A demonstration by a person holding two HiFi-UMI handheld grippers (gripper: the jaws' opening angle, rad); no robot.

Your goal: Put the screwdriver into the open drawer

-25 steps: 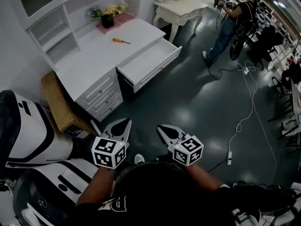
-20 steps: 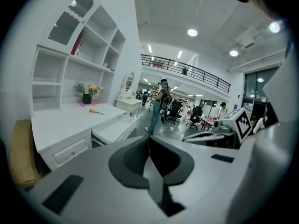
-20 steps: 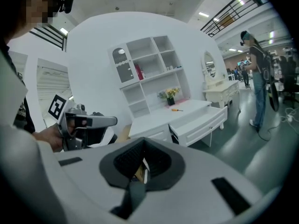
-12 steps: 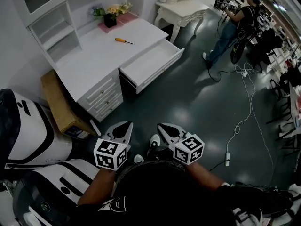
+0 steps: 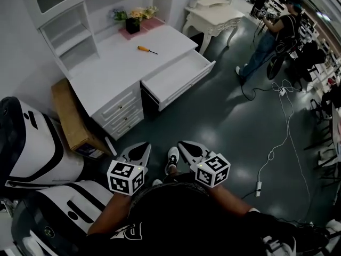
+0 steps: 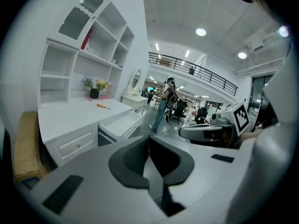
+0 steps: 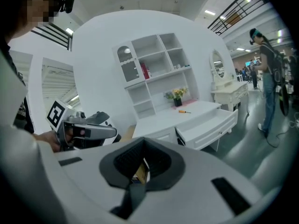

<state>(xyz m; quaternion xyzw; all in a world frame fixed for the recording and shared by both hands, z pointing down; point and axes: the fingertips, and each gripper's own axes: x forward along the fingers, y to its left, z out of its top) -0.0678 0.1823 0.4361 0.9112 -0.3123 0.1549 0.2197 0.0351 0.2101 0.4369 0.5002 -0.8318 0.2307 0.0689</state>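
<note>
Desk and drawer sit a little further right and lower in the head view than a second ago, and a shoe (image 5: pixel 172 156) now shows between the two grippers. Reads as the person walking up to the furniture.

- Screwdriver (image 5: pixel 146 49): orange handle, lying flat on the white surface (image 5: pixel 106 73), near a small flower pot (image 5: pixel 132 24). Untouched, well apart from both grippers.
- Drawer (image 5: pixel 178 78): pulled out from the front of the surface, looks empty, just beside and below the screwdriver's spot.
- Left gripper (image 5: pixel 137 152): held low near the person's body, jaws clenched tip to tip, nothing between them.
- Right gripper (image 5: pixel 191 151): level with the left, likewise clenched on nothing; only a cardboard box (image 5: pixel 72 116) on the floor shows through the gap behind its tips.

Step in hand, as judged: the approach, with the pick-up not begun.

Next move calls for closing the remaining distance, opening one gripper, coming down over the handle and pinching across it. Then a short carry over the surface's edge and a release inside the drawer.
</note>
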